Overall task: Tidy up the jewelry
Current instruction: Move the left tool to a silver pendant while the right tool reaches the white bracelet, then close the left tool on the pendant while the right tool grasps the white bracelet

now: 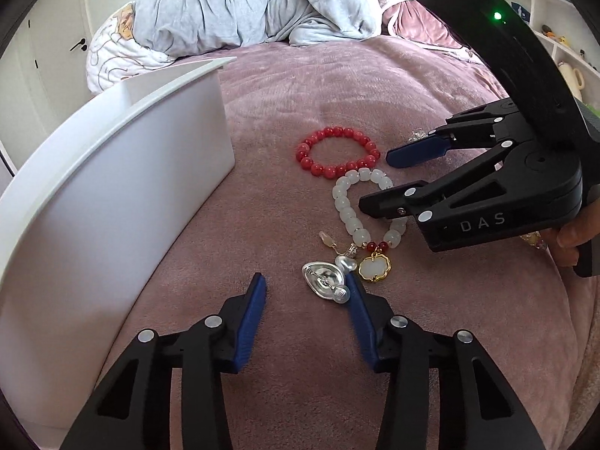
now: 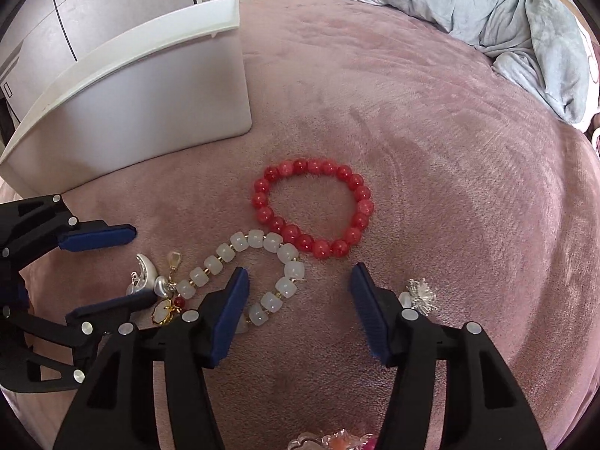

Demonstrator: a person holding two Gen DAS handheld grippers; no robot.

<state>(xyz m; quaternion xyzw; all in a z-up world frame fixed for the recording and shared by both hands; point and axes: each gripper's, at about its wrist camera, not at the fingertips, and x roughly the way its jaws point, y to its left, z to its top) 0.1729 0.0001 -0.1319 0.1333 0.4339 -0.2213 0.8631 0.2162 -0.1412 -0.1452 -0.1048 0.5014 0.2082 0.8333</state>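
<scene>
The left gripper (image 1: 305, 287) stands part open and empty, one finger touching the silver charm (image 1: 324, 281); the right gripper (image 2: 300, 281), wider open and also empty, hovers over the white bracelet (image 2: 258, 273) on the pink blanket (image 2: 431, 150). Both it and the touching red bracelet (image 2: 313, 208) look light, limp and slippery, so a pinch across one bead strand seems safest. The white box (image 2: 150, 93) stands near.

Pink blanket (image 2: 431, 120) lies bare beyond the red bead bracelet (image 2: 313, 208), open room w/ nothing on it. White box (image 2: 157, 105) walls off the left side. Jewelry crowds the near centre: white bead bracelet (image 2: 262, 273) touching the red one, silver charm (image 1: 324, 281) just beside. Rumpled grey bedding (image 2: 525, 26) blocks the far edge.
</scene>
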